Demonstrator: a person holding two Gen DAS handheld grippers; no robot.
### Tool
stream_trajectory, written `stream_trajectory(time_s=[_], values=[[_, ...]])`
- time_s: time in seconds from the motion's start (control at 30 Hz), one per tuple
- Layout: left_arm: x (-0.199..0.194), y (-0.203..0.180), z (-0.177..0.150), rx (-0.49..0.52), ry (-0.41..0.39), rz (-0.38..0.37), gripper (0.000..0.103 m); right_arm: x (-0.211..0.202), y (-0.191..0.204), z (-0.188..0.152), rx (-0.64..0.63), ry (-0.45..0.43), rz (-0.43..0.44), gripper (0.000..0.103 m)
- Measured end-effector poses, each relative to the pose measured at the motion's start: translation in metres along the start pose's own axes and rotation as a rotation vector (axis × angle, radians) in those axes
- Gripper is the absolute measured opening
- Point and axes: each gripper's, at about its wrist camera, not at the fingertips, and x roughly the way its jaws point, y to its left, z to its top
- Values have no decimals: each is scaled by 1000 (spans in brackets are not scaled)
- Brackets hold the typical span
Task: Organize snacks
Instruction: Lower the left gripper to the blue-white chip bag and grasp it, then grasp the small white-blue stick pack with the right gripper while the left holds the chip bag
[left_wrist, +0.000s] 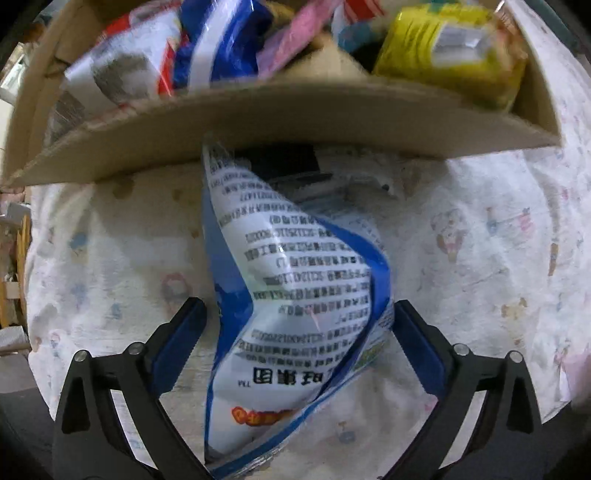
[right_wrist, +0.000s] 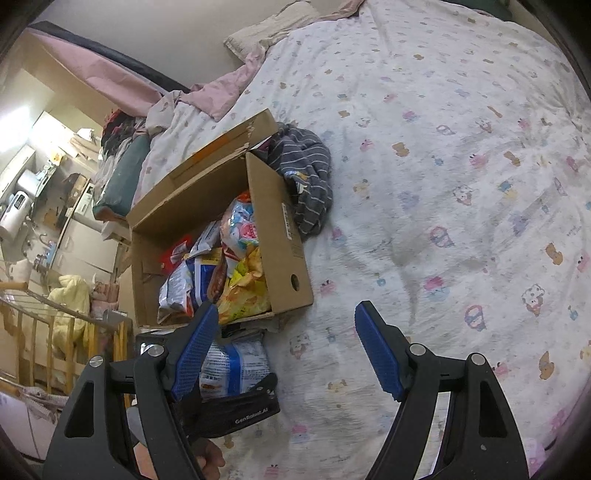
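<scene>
Bedroom setting, and a bedsheet (right_wrist: 443, 166) printed with cartoons serves as the work surface. Cardboard box (right_wrist: 291, 258) sits at ten o'clock from the right gripper (right_wrist: 284, 350), crammed with packets and flaps up for easy loading. Just outside its near wall lies the blue-and-white snack bag (left_wrist: 295, 295), print side up. Left gripper (left_wrist: 297, 347) points straight down over it, fingers wide on either side, pads not pressing, so the bag looks loose. Right gripper hangs wide and empty above bare sheet, seemingly on standby.
</scene>
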Motion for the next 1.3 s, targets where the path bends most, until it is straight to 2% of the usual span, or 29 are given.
stream_trajectory(time_s=[0.07,0.17,0.2,0.27,0.37,0.6,0.7,0.77,0.87,0.9,0.97,1.07,1.13,1.23,1.3], values=[[1,0,1,9,-7,-24,94,1,1,0,-1,2,0,79],[-3,0,-1,47,-14,-32,55,1,2,0,-3,-1,-1,79],[-4,-1,-2,51,-13,-43,49,0,2,1,-3,-6,-4,79],[-7,-2,-4,63,-12,-53,39,-1,2,2,1,-16,-10,79],[-14,5,-7,58,-10,-69,33,0,0,2,12,-14,-4,79],[-51,32,-38,55,-30,-131,30,2,0,-4,0,1,-27,79],[-73,51,-52,58,-62,-136,30,3,1,-15,-6,-4,-51,79],[-85,65,-58,50,-85,-134,30,10,3,-29,-24,4,-78,79],[-95,90,-58,18,-111,-136,30,22,16,-52,-112,-48,-181,79],[-98,96,-60,7,-123,-138,30,27,20,-59,-136,-53,-191,79],[-100,110,-71,-8,-147,-147,30,45,28,-75,-167,-33,-176,79],[-101,125,-69,-35,-179,-174,30,77,39,-100,-225,27,-153,79],[-104,145,-59,-53,-211,-179,30,97,53,-113,-313,54,-161,79],[-105,152,-60,-74,-271,-162,30,118,68,-124,-371,40,-141,79],[-107,161,-58,-101,-271,-197,30,128,74,-125,-363,41,-126,81]])
